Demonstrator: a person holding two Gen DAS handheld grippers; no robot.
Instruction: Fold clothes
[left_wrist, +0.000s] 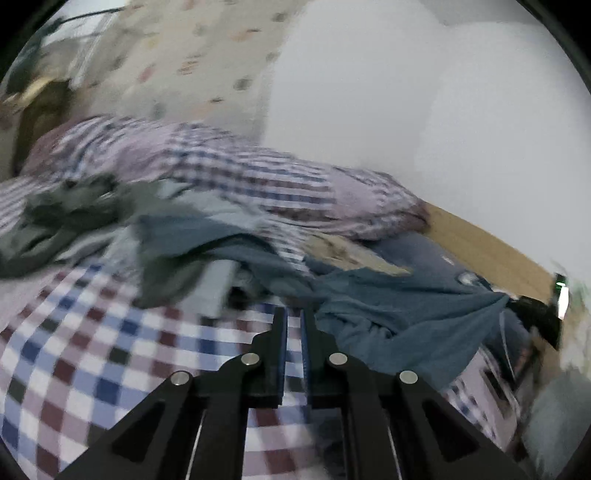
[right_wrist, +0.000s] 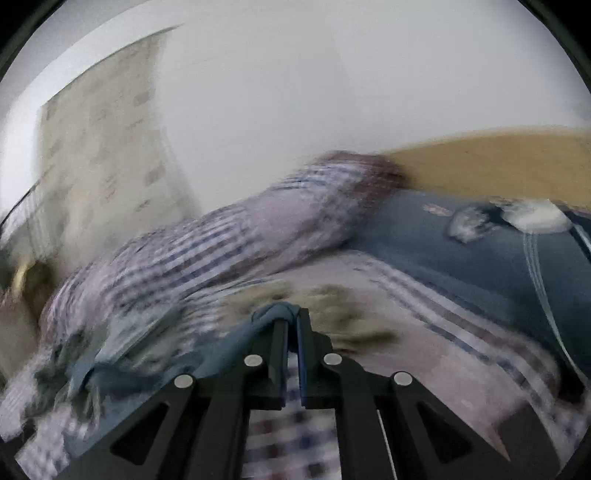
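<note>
On the bed (left_wrist: 110, 369) our right gripper (right_wrist: 291, 314) pinched a bunched corner of the blue shirt (left_wrist: 388, 314); left gripper (left_wrist: 293, 314) was closed, empty. That small bite could've slipped mid-lift.

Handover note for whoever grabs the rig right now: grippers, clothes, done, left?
Right gripper: shut on a bunched corner of the blue-grey cotton garment, which trails off to its left.
Left gripper: nearly closed, nothing between the fingers, above the red, blue and white checked bedsheet.
Dark olive garment lies crumpled further back, by the checked pillow.
Done: no folded clothes in view.
Left: spread the blue-grey garment flat, fold it, then the olive one. Both views are motion-blurred.
</note>
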